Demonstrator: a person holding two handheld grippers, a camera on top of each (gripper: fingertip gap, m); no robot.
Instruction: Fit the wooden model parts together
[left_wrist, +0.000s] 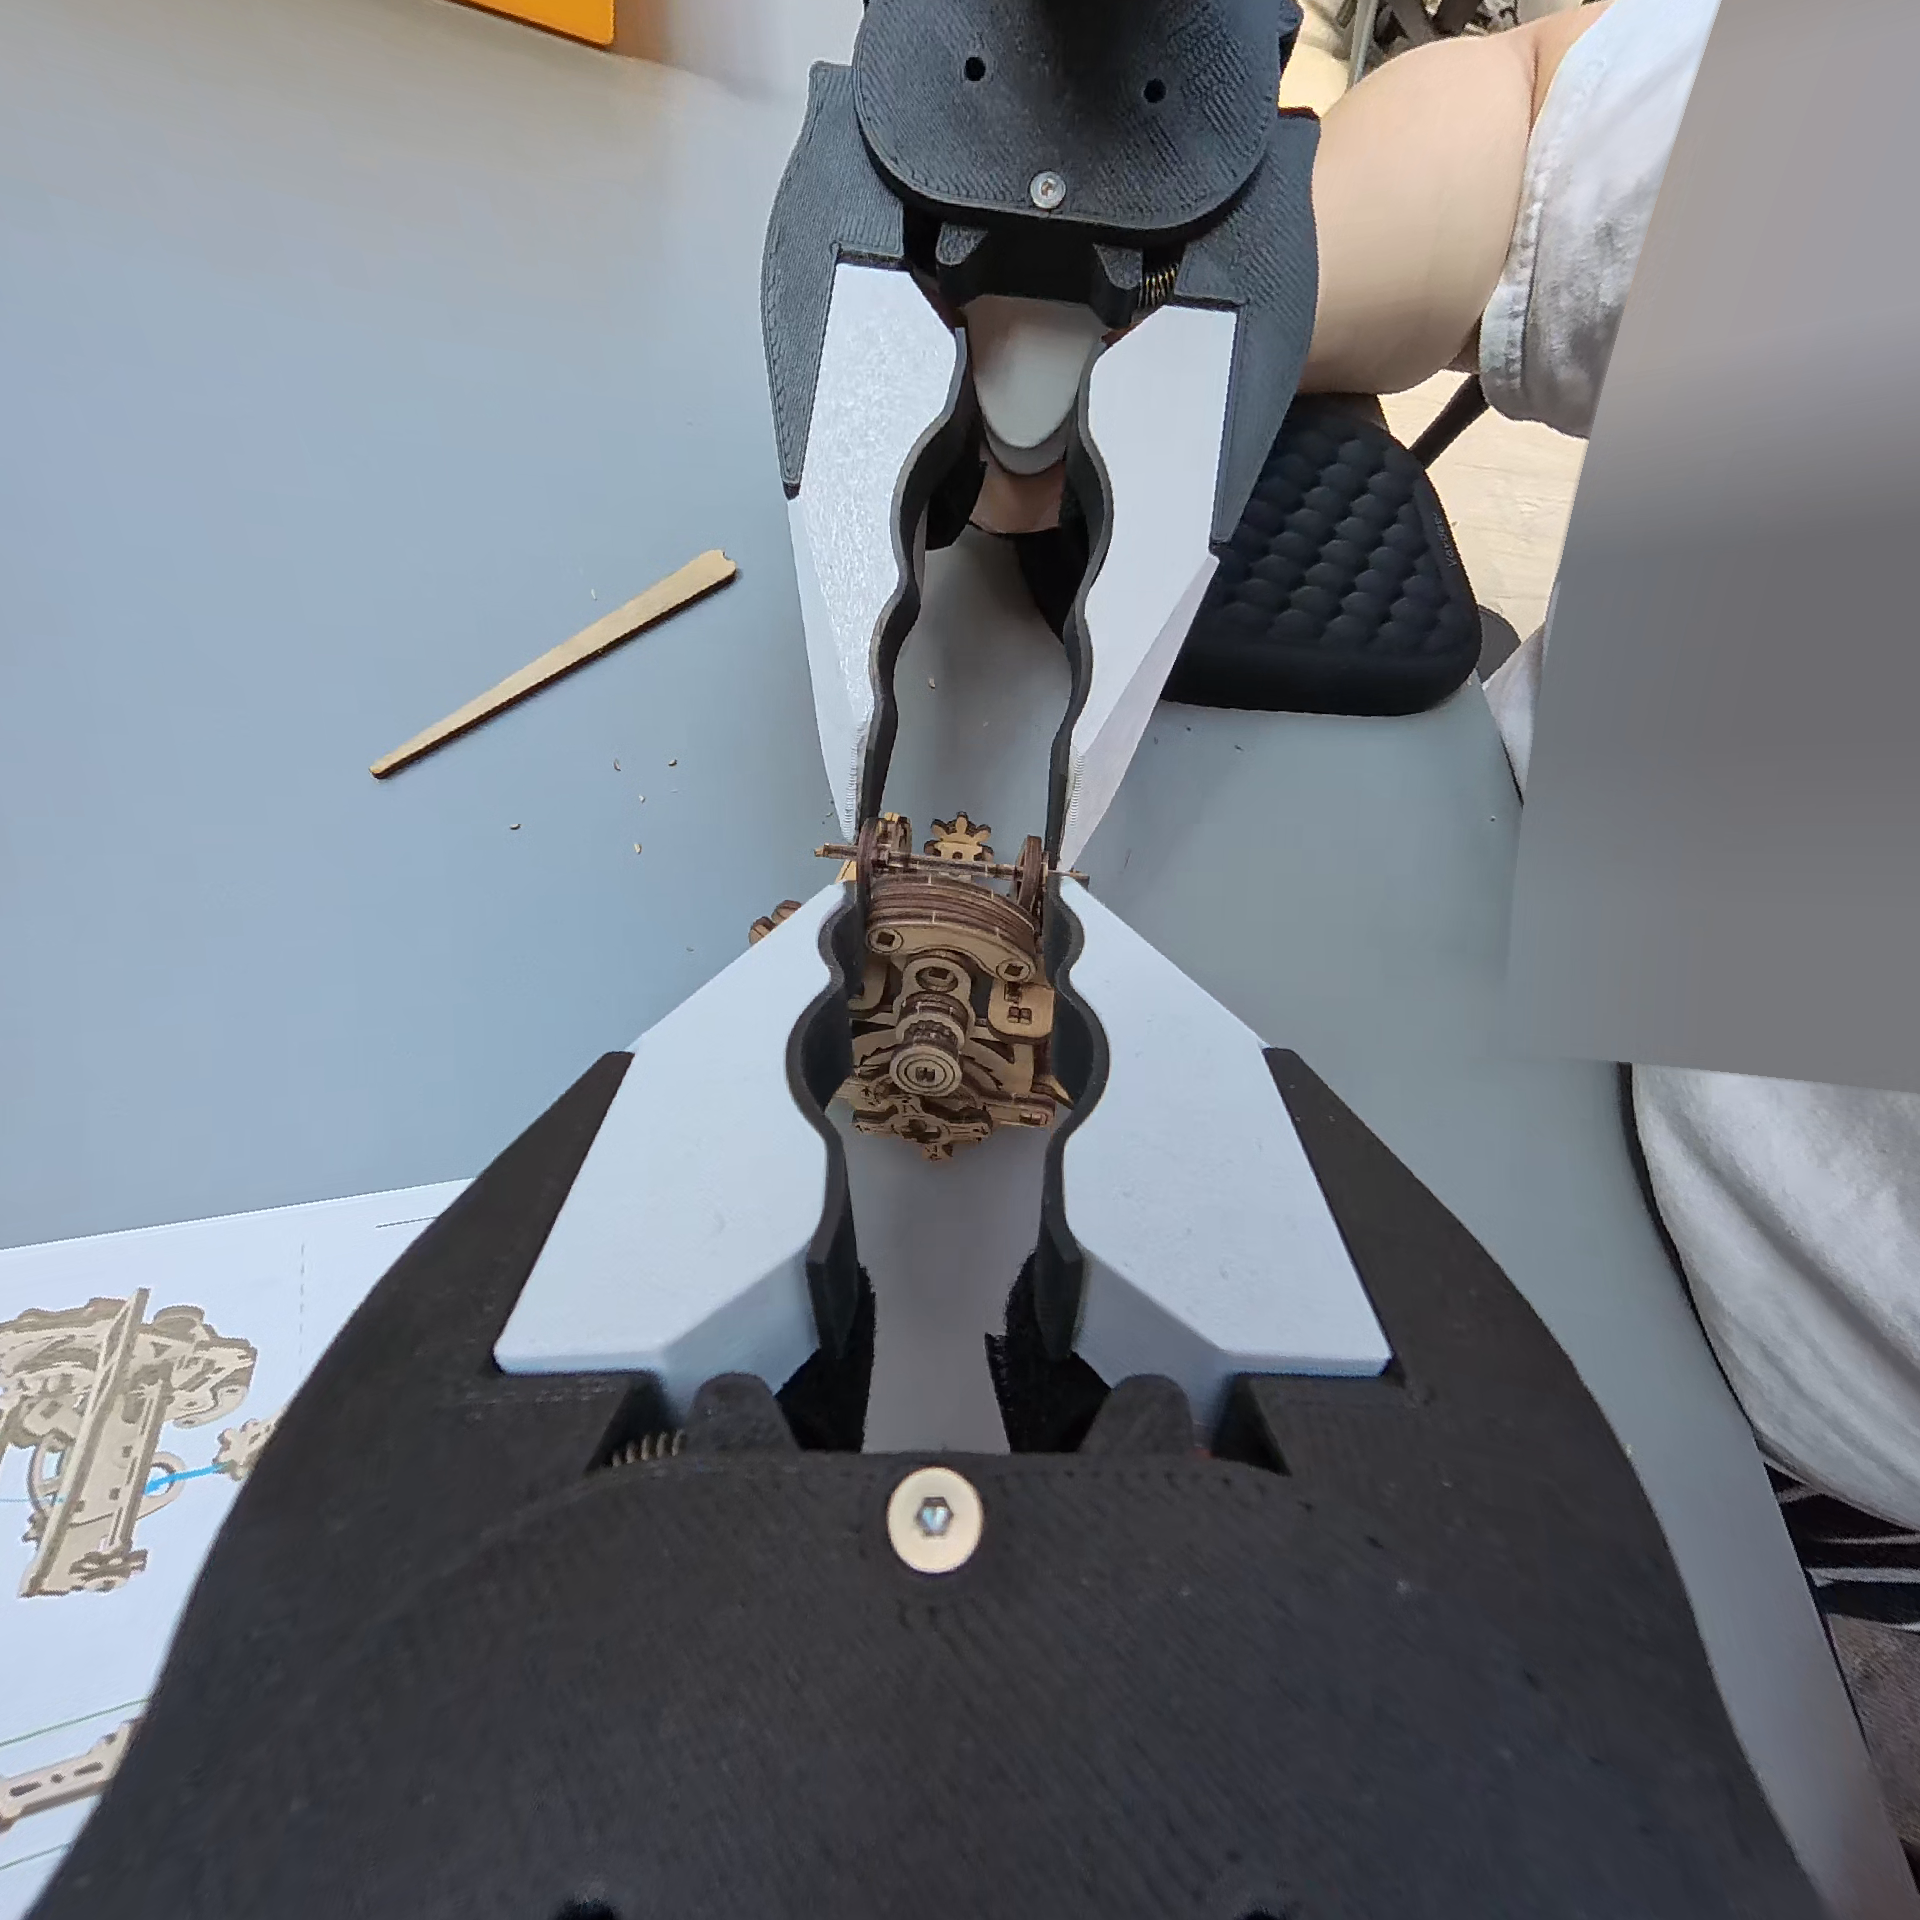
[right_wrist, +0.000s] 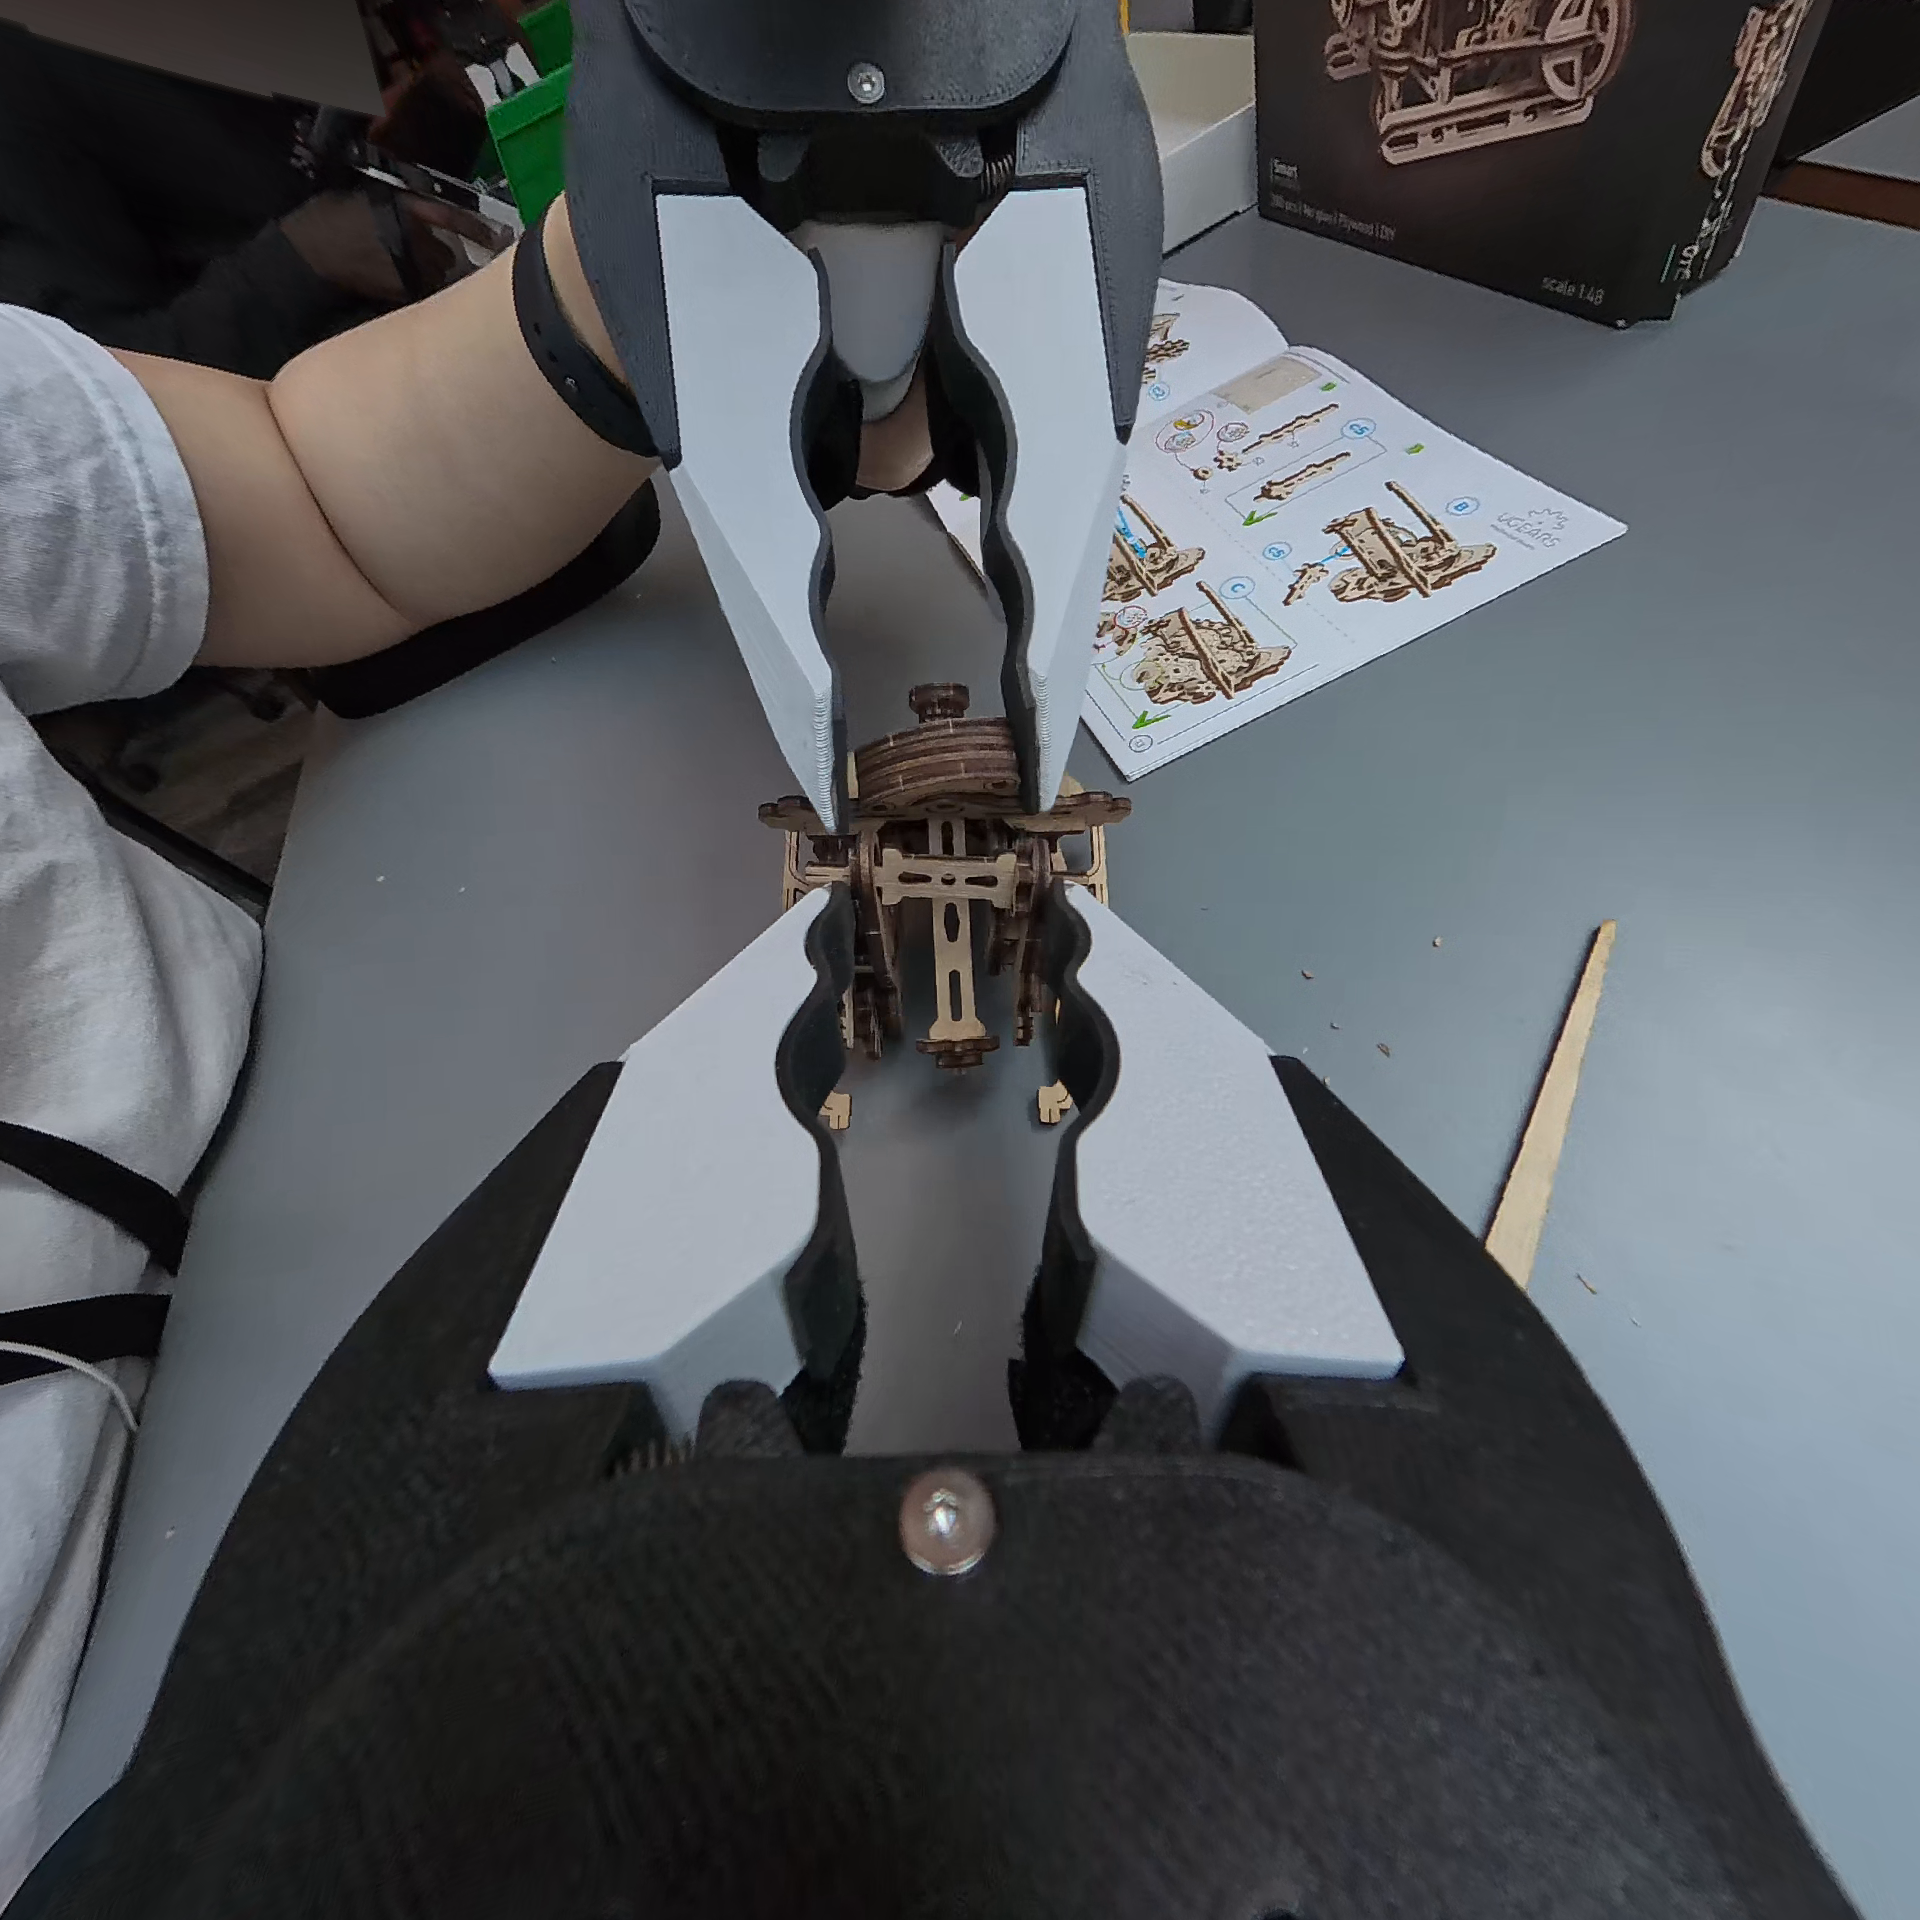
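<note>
Left wrist view: wooden model (left_wrist: 951, 997), largely built, gears and axle fitted, held between both grippers above the grey table (left_wrist: 312, 416). Left gripper (left_wrist: 951, 935) clamps its near end; right gripper (left_wrist: 961, 831) pinches the far axle. Loose wooden stick (left_wrist: 556, 665) unfitted, toward the far left edge; further parts likely remain.
</note>
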